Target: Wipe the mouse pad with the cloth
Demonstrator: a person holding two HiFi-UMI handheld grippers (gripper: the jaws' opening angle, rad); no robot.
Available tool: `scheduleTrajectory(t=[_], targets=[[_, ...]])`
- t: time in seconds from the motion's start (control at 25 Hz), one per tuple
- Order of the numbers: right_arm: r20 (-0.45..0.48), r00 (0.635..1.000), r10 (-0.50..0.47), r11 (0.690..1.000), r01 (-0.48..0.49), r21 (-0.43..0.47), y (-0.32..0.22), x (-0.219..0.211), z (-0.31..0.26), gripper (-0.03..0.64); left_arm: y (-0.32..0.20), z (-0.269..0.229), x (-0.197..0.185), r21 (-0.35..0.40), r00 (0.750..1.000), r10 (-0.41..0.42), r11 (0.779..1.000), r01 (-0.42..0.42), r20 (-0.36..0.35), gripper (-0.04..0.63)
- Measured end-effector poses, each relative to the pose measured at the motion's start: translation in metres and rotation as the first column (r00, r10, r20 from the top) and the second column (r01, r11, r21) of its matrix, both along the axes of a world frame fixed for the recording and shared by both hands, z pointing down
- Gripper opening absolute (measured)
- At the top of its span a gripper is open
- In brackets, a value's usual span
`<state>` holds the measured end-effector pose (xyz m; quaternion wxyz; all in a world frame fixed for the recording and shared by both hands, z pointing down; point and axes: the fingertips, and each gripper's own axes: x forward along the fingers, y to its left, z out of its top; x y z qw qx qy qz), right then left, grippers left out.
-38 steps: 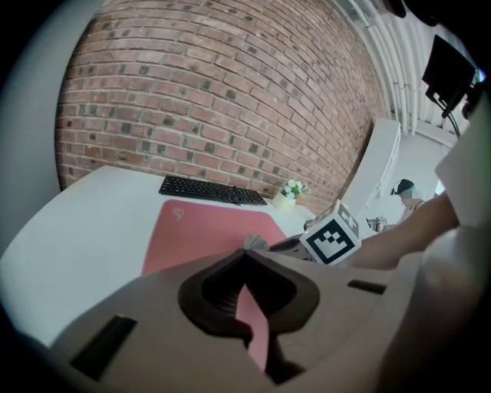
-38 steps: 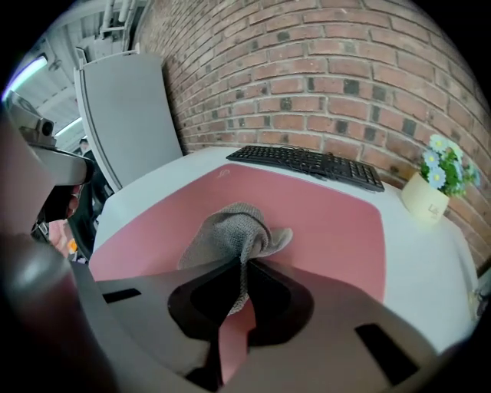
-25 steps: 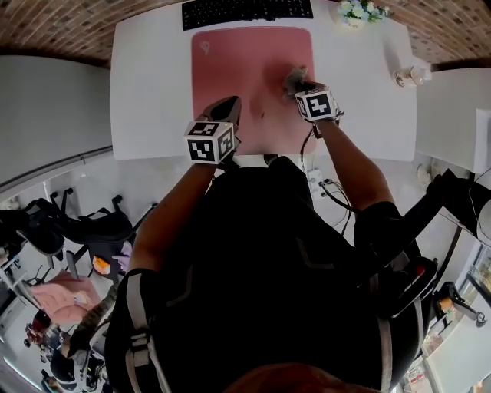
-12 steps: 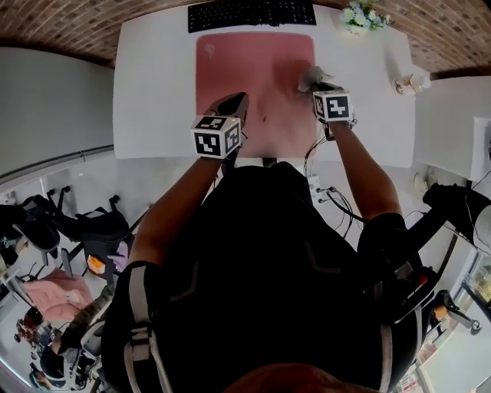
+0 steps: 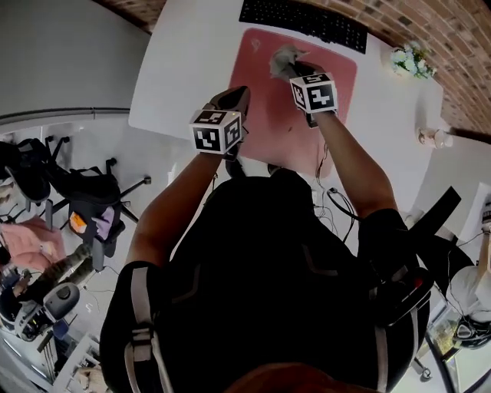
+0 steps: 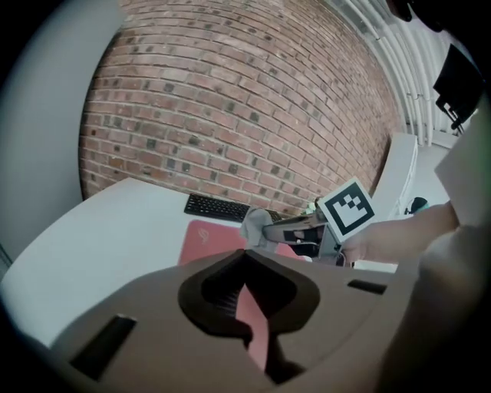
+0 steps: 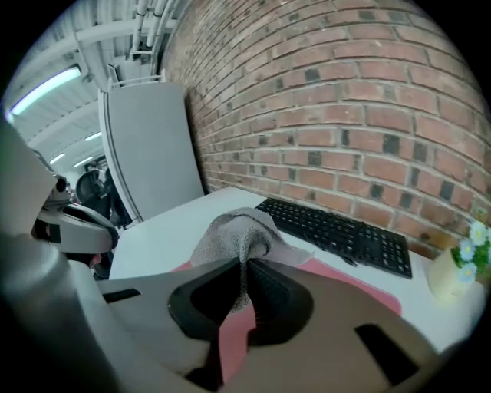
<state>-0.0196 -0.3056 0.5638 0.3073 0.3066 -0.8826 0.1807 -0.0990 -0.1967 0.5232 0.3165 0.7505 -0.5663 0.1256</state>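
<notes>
The cloth [image 7: 234, 230] is a small grey knitted rag. It is pinched by a fold in the right gripper [image 5: 294, 69], whose jaws are closed tight on it. The loose part bulges out past the tips and spreads forward onto the far stretch of the pink mouse pad [image 5: 268, 115]. I cannot tell how firmly it bears on the surface.

I judge it light, limp and a little grippy. It will trail behind the jaws rather than push ahead of them, and it will fold over itself if I drive it tips-first. A bunched fold is the right place to hold it, with enough hanging free to lie flat under a dragging stroke.

The pad runs beneath the right gripper and back toward me. It looks thin and flexible, and I expect it could creep on the white table [image 5: 192, 61] under a hard pull. Just ahead of the tips lies the black keyboard [image 5: 303, 21], close to the pad's far edge, so strokes should go back or sideways, not forward.

Off to the right gripper's left, and nearer me, the left gripper [image 5: 236, 96] hangs over the pad's left edge. Its jaws are drawn together on nothing, with only a sliver of pink showing past them. It is well placed to pin that edge if the pad slides. A small pot of flowers [image 5: 410, 60] stands well off to the right.
</notes>
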Motion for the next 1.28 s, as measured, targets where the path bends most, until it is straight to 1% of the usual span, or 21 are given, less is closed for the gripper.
scheduleTrajectory(t=[0.12, 0.24, 0.36, 0.48, 0.6, 0.72, 1.0, 1.28], targets=[[0.028, 0.995, -0.092, 0.996, 0.093, -0.014, 0.003, -0.058, 0.007, 0.031, 0.005, 0.005, -0.031, -0.018, 0.996, -0.078, 0.997, 0.078, 0.039, 0.003], [0.028, 0.985, -0.17, 0.985, 0.17, -0.022, 0.005, -0.101, 0.02, 0.031, 0.007, 0.008, -0.053, -0.03, 0.99, -0.133, 0.99, 0.135, 0.054, 0.003], [0.002, 0.974, -0.226, 0.973, 0.226, -0.037, 0.005, -0.129, 0.043, 0.031, 0.009, 0.012, -0.066, -0.041, 0.984, -0.168, 0.985, 0.17, 0.057, 0.003], [-0.023, 0.971, -0.237, 0.97, 0.235, -0.067, 0.003, -0.143, 0.067, 0.031, 0.012, 0.017, -0.075, -0.054, 0.979, -0.197, 0.978, 0.2, 0.056, 0.003], [-0.046, 0.973, -0.225, 0.971, 0.22, -0.092, 0.001, -0.143, 0.082, 0.031, 0.013, 0.02, -0.079, -0.064, 0.976, -0.214, 0.974, 0.217, 0.042, 0.003], [-0.061, 0.975, -0.214, 0.973, 0.207, -0.1, -0.003, -0.135, 0.089, 0.031, 0.01, 0.019, -0.075, -0.065, 0.98, -0.196, 0.978, 0.198, 0.035, 0.003], [-0.08, 0.987, -0.14, 0.984, 0.13, -0.12, -0.008, -0.092, 0.093, 0.031, -0.007, 0.016, -0.046, -0.057, 0.995, -0.099, 0.993, 0.101, 0.027, 0.003], [-0.096, 0.993, -0.065, 0.991, 0.053, -0.125, -0.014, -0.044, 0.096, 0.031, -0.022, 0.016, -0.012, -0.055, 1.0, -0.01, 0.998, 0.011, 0.015, 0.003]])
